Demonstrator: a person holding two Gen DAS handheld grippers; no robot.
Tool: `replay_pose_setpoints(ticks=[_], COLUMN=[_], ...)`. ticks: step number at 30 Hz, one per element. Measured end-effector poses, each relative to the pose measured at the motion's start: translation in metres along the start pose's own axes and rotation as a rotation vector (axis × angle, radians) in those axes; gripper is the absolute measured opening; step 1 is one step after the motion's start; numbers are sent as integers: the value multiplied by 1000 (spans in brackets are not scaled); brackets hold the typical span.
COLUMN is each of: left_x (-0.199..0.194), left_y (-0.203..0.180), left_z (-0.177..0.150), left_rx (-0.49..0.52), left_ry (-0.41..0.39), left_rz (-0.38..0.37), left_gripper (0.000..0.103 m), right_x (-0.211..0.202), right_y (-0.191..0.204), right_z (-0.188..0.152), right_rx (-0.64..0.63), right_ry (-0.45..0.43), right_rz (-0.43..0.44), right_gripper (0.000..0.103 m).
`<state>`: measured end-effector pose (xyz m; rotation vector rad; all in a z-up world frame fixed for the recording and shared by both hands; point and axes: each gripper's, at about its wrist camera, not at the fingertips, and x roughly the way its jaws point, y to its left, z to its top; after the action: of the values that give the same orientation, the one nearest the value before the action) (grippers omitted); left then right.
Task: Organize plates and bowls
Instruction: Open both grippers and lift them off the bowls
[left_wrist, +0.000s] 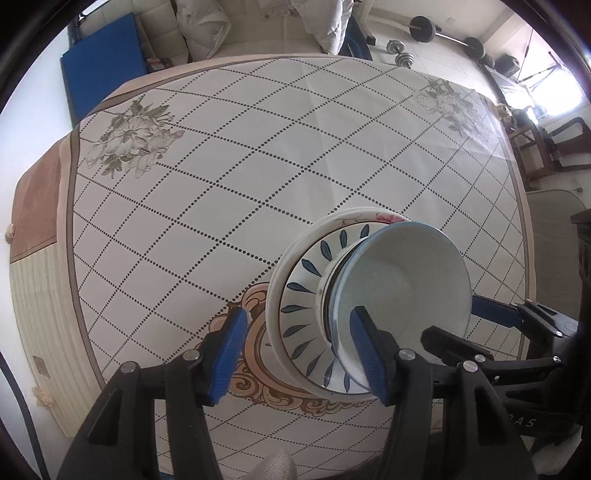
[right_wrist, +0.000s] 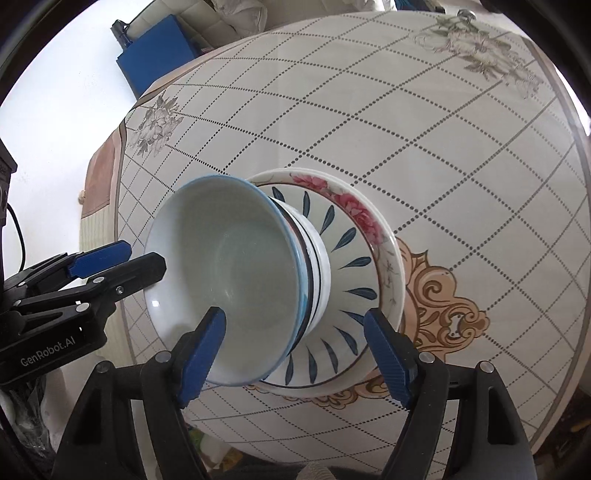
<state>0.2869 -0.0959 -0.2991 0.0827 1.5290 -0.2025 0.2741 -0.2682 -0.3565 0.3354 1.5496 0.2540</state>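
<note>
A stack stands on the round table near its front edge. At the bottom is a white plate with pink flowers (right_wrist: 373, 221) (left_wrist: 384, 218). On it lies a plate with blue leaf marks (right_wrist: 354, 266) (left_wrist: 299, 288). On that sit nested bowls, the top one pale blue-rimmed (right_wrist: 229, 266) (left_wrist: 402, 284), over a bowl with dark bands (right_wrist: 317, 266). My left gripper (left_wrist: 301, 356) is open, its right finger over the top bowl's rim. My right gripper (right_wrist: 295, 354) is open, straddling the stack's near side. Each gripper shows in the other's view, the left (right_wrist: 110, 266) and the right (left_wrist: 480, 325).
The tablecloth (left_wrist: 229, 177) has a dotted diamond grid, grey flower prints and a gold scroll medallion under the stack. Beyond the table are a cream sofa (left_wrist: 236, 29), a blue mat (left_wrist: 103, 70), dumbbells and a barbell (left_wrist: 428, 29), and a chair (left_wrist: 546, 144).
</note>
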Motion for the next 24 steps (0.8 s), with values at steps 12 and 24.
replay_pose_setpoints(ticks=[12, 24], left_x=[-68, -134], left_y=[5, -29], left_z=[-44, -109], left_rx=[-78, -75], left_ry=[-271, -429], left_rz=[85, 120], left_gripper=[87, 87], right_x=[-79, -154], right_y=[27, 44], right_z=[-46, -110], right_rx=[-60, -52], right_ry=[-230, -410], right_rz=[-238, -288], right_gripper=[103, 103])
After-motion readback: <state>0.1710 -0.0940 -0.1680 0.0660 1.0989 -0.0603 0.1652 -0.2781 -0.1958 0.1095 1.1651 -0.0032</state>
